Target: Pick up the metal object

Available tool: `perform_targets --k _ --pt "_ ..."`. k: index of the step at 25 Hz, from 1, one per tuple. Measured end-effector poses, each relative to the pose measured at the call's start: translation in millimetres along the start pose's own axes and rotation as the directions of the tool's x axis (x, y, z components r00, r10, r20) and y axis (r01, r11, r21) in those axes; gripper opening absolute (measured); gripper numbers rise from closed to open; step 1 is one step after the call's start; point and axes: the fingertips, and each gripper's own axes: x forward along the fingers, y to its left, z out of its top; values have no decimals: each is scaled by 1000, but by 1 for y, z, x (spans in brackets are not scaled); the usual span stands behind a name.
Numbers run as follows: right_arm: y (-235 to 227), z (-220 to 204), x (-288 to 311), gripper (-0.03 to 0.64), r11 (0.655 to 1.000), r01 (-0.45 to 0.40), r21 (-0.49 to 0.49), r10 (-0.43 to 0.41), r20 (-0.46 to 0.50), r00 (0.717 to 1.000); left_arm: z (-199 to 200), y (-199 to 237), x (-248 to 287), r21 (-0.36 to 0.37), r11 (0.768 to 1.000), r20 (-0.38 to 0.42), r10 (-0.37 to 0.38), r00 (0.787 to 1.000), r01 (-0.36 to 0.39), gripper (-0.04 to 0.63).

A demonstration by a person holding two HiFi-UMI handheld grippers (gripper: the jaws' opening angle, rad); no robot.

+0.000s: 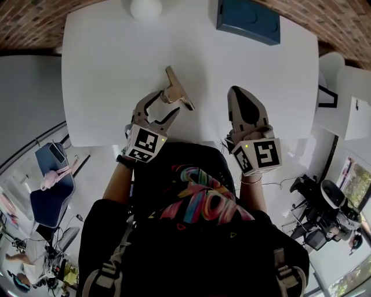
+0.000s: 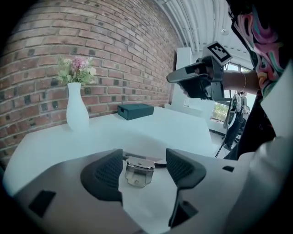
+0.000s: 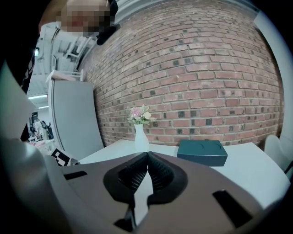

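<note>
The metal object [image 1: 175, 87], a flat silvery clip-like piece, lies on the white table [image 1: 104, 69] near the middle. My left gripper [image 1: 169, 102] is at its near end. In the left gripper view the metal object [image 2: 138, 172] rests on the table between the two pads of the left gripper [image 2: 145, 167], with a gap on each side, so the jaws are open around it. My right gripper [image 1: 239, 96] hovers to the right of it, apart from it. Its pads meet with nothing between them in the right gripper view [image 3: 147, 157].
A dark teal box [image 1: 248, 20] sits at the table's far right edge, and a white vase [image 1: 146, 8] with flowers stands at the far edge, left of the box. A brick wall lies behind the table. White furniture [image 1: 342, 87] stands to the right of it.
</note>
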Motion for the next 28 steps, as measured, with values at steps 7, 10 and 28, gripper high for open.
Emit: perform_targets --k 7,10,28 --pt "-5 -9 -1 18 1000 14 25 -14 -16 1000 -28 5 19 -5 1000 -88 15 996 -15 298" --pt "-6 -11 1 18 999 15 31 -14 -19 1000 -35 7 28 4 1000 -113 8 994 -7 299" --pt "-10 -12 13 18 999 0 48 2 -37 999 -50 9 60 111 989 -217 -70 974 96 302"
